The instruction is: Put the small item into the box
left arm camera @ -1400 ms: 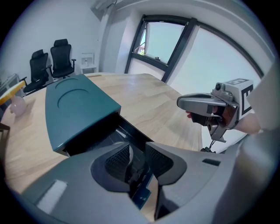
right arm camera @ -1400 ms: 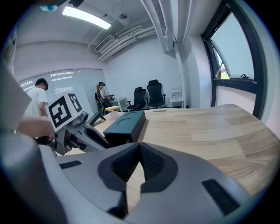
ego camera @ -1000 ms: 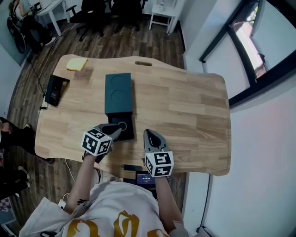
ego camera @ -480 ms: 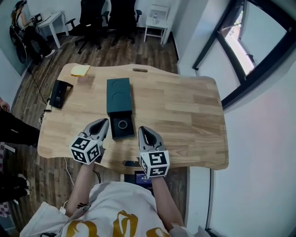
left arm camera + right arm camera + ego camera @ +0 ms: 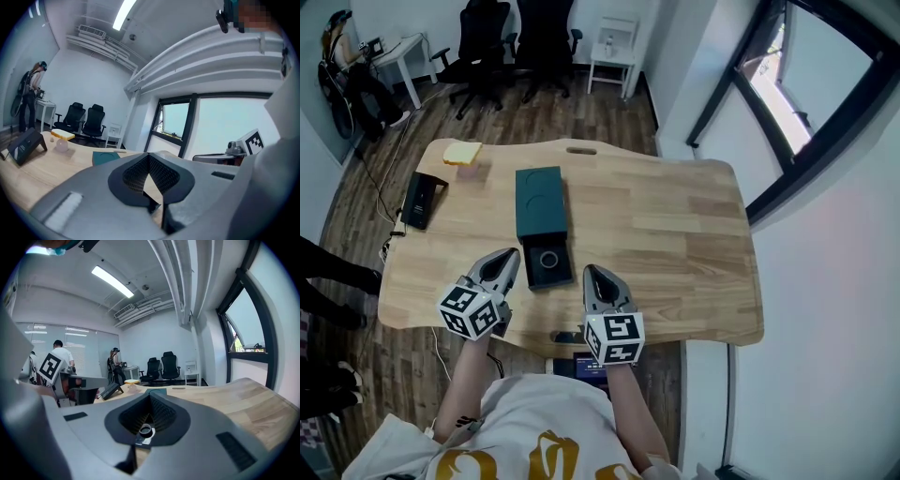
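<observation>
A dark teal box (image 5: 540,202) lies mid-table, its black open tray (image 5: 533,275) pulled out toward me. The small item, a ring (image 5: 548,260), rests inside that tray. My left gripper (image 5: 506,259) hovers just left of the tray, shut and holding nothing. My right gripper (image 5: 594,276) is just right of the tray, also shut and empty. In the right gripper view the ring (image 5: 146,430) shows beyond the closed jaws, untouched. In the left gripper view the teal box (image 5: 105,157) lies ahead on the wood.
A black stand (image 5: 419,199) and a yellow sponge (image 5: 461,153) sit at the table's (image 5: 675,225) far left. A dark device (image 5: 581,361) hangs below the near edge. Office chairs stand behind the table; a window wall runs along the right.
My left gripper was over the tray with the ring at its tips; it has pulled back to the left, leaving the ring in the tray. The right gripper barely moved.
</observation>
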Demonstrator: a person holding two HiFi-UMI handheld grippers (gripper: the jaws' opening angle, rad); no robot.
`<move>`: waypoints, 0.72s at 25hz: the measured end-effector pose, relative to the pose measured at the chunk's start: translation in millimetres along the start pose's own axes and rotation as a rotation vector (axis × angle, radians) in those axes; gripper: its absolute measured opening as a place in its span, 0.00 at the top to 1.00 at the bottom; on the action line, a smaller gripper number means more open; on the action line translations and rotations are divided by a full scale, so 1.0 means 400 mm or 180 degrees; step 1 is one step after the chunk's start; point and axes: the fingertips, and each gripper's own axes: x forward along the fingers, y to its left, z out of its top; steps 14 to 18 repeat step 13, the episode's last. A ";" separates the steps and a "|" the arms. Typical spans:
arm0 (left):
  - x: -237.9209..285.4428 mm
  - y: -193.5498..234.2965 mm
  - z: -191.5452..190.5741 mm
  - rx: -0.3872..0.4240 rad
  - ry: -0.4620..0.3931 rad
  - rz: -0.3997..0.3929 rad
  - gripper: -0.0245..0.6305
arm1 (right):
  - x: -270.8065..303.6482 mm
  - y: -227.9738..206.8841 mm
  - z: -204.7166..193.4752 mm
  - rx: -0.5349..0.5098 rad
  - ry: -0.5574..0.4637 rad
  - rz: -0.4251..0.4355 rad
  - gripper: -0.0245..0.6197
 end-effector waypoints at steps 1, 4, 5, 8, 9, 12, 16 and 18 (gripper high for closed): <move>0.004 0.003 0.002 -0.0012 0.0008 -0.0008 0.96 | 0.002 -0.003 0.002 0.0000 0.0003 -0.0008 0.96; 0.015 0.012 0.004 -0.0006 0.0039 0.0009 0.96 | 0.009 -0.012 0.006 -0.0018 0.0020 -0.0024 0.96; 0.019 0.014 0.002 0.0009 0.0049 0.0018 0.96 | 0.011 -0.015 0.006 -0.0028 0.0031 -0.0026 0.96; 0.029 0.017 -0.004 0.0094 0.0096 0.0040 0.96 | 0.015 -0.024 0.002 -0.0049 0.0056 -0.0042 0.95; 0.032 0.019 -0.004 0.0113 0.0107 0.0044 0.96 | 0.017 -0.026 0.001 -0.0055 0.0065 -0.0049 0.96; 0.039 0.025 -0.002 0.0128 0.0124 0.0051 0.96 | 0.024 -0.029 0.001 -0.0069 0.0097 -0.0058 0.96; 0.041 0.027 -0.001 0.0130 0.0127 0.0053 0.96 | 0.027 -0.030 0.000 -0.0071 0.0109 -0.0059 0.96; 0.041 0.027 -0.001 0.0130 0.0127 0.0053 0.96 | 0.027 -0.030 0.000 -0.0071 0.0109 -0.0059 0.96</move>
